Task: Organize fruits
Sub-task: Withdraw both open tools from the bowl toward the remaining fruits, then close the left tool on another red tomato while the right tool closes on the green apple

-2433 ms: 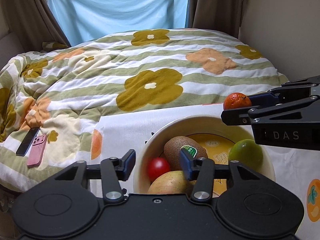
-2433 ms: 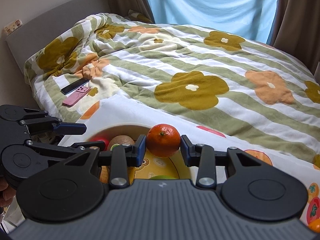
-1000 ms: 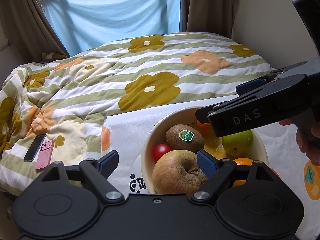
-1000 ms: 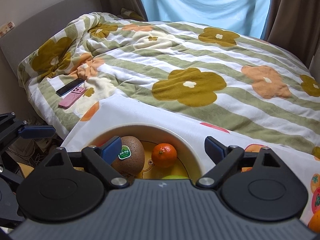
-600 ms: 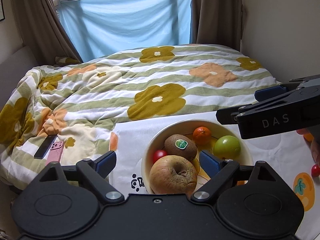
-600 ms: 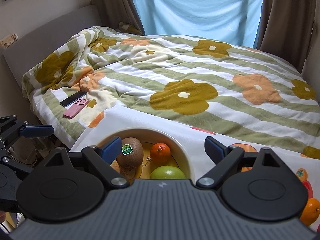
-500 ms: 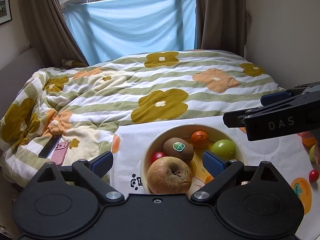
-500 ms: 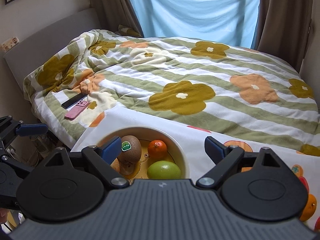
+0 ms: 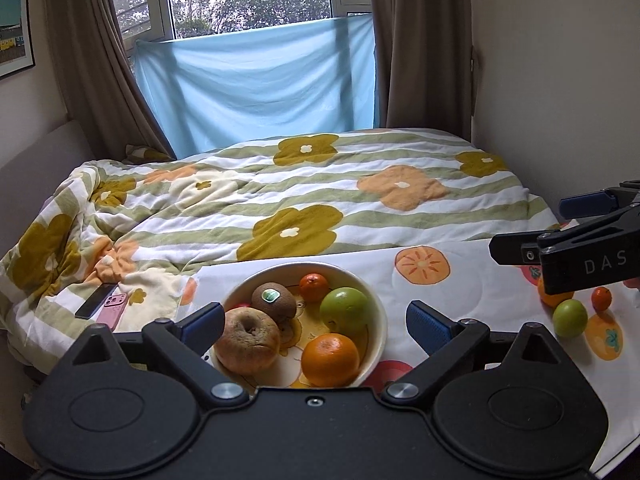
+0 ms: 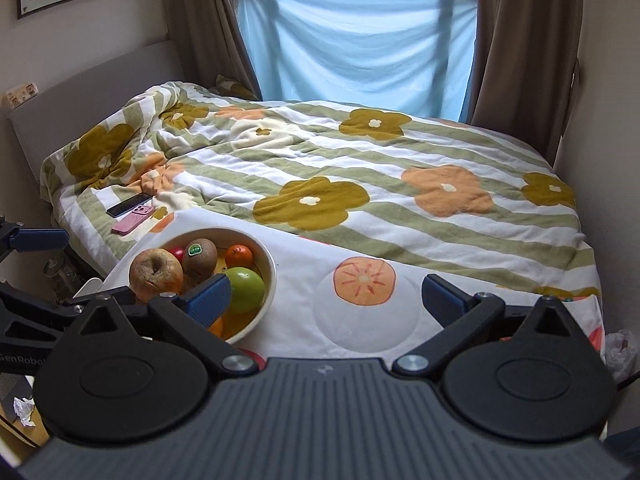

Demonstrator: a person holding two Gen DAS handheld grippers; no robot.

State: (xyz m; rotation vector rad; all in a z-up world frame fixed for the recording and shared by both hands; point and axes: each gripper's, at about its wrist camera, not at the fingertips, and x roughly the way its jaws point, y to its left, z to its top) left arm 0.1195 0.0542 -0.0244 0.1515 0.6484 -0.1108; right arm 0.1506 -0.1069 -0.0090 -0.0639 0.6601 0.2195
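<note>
The bowl (image 9: 378,312) rests on the white fruit-print cloth (image 9: 472,292) at the foot of the bed (image 9: 320,196) and holds a brown apple (image 9: 247,340), kiwi (image 9: 274,300), green apple (image 9: 345,309), orange (image 9: 330,359) and tangerine (image 9: 314,287). Left gripper (image 9: 313,326): jaws wide apart, empty. Right gripper (image 10: 327,298): jaws wide apart, empty. Loose fruit (image 9: 570,317) lies on the cloth to the right.

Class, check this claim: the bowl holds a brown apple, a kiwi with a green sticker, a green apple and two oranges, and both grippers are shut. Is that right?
One error: both grippers are open, not shut. The left wrist view shows the left gripper spread wide over the bowl; the right wrist view shows the right gripper wide and empty. The fruit list stands.
</note>
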